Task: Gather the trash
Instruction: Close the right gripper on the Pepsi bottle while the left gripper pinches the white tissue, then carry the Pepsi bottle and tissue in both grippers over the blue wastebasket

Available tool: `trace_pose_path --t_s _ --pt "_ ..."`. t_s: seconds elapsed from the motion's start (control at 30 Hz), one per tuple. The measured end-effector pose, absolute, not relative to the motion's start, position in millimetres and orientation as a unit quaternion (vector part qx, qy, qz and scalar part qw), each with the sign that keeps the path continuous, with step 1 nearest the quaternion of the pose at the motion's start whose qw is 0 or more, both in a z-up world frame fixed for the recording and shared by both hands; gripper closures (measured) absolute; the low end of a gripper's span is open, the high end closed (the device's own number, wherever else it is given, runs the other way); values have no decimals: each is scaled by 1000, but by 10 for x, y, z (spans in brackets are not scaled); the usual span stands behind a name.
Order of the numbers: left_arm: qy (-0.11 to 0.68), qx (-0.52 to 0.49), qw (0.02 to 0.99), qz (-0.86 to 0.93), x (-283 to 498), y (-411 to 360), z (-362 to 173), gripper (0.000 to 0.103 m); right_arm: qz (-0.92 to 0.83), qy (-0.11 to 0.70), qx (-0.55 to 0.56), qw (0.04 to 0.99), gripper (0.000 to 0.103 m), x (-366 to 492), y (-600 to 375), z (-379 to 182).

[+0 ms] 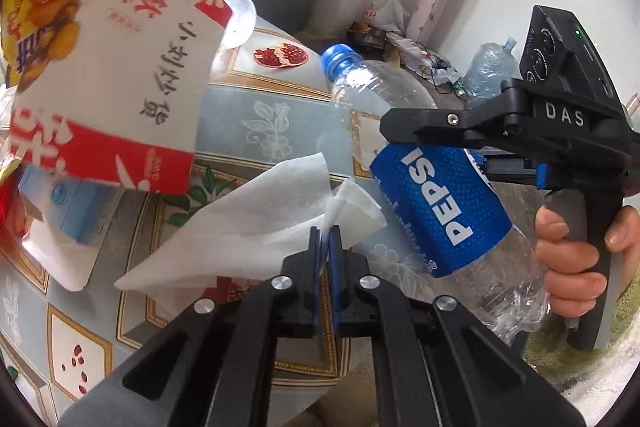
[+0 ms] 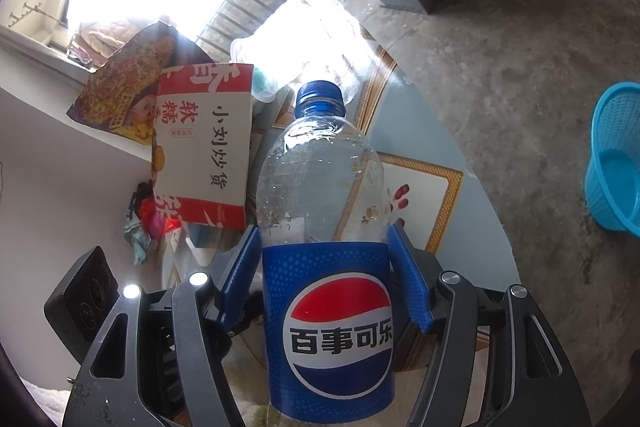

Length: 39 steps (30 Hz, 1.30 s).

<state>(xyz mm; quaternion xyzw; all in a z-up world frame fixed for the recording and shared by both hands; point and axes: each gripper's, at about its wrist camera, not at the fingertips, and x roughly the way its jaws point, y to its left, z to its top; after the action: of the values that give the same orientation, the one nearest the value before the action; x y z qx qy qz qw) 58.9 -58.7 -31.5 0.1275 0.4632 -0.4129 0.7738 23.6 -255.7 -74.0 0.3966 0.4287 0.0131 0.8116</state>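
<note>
Left tongs [image 1: 325,239] pinch a tissue [image 1: 256,223]; only the right view shows right tongs [image 2: 325,275] clamping the Pepsi bottle [image 2: 326,323].

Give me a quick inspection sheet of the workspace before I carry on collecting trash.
Surface: patterned tablecloth, fruit prints, partly covered.
Job's things: empty Pepsi bottle, capped, gripped at its label; white tissue pinched at one corner.
Clutter: red-and-white snack box, yellow snack bag, torn blue packet.
Grippers: left tool shut on the tissue; right tool shut on the bottle.
Cables: tangle on the floor by the wall.
Surroundings: blue basket on concrete floor, large water jug.
</note>
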Motion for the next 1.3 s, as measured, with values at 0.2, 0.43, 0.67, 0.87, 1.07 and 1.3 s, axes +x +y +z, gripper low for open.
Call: trace_pose_path --t_s 0.2,0.43,0.67,0.87,1.07,1.3 --pt "436 123 802 -390 525 -366 -213 32 10 436 382 815 39 219 -2527 -712" --pt "462 105 804 -359 666 -277 -349 12 0 444 369 817 36 193 -2519 -693" --pt "462 55 802 -373 714 -71 -335 6 -11 448 348 824 35 156 -2463 -640" --pt "483 45 790 -375 833 -60 -283 6 -14 452 336 826 35 146 -2418 -613" --pt "448 9 805 -389 771 150 -155 6 -19 456 319 830 35 136 -2354 -559" --pt "412 51 831 -370 634 300 -40 6 -33 471 301 829 35 87 -2292 -555"
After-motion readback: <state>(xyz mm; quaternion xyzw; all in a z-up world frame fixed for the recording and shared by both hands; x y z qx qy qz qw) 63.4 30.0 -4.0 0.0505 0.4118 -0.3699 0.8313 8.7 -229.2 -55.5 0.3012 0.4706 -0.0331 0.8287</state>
